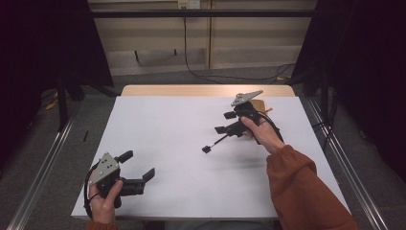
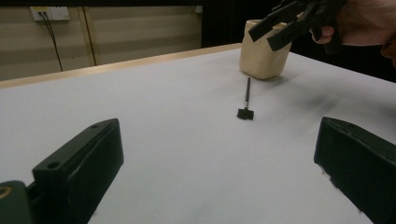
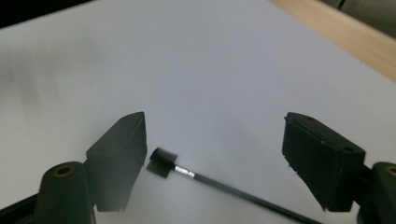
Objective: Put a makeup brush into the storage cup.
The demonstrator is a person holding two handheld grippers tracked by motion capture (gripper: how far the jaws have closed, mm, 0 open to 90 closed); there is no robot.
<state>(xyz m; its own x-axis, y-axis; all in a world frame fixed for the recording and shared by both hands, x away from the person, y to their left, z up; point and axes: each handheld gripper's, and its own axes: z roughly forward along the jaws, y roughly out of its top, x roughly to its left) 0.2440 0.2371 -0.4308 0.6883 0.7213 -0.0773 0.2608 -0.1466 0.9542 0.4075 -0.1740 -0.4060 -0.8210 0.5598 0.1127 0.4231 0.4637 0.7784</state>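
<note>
Two grippers, one small brush lying loose on the white table.

High view: your right gripper (image 1: pixel 226 122) hangs right of centre, jaws apart and empty, the brush (image 1: pixel 214 143) just below-left of it; your left gripper (image 1: pixel 139 165) rests open at lower left.
Left gripper view: brush (image 2: pixel 246 100) centre frame, beige cup (image 2: pixel 261 53) behind it, upper right.
Right gripper view: brush head (image 3: pixel 161 162) lies beside the left jaw, handle running lower right. Close off-centre and the thin handle could roll or skid away.
</note>
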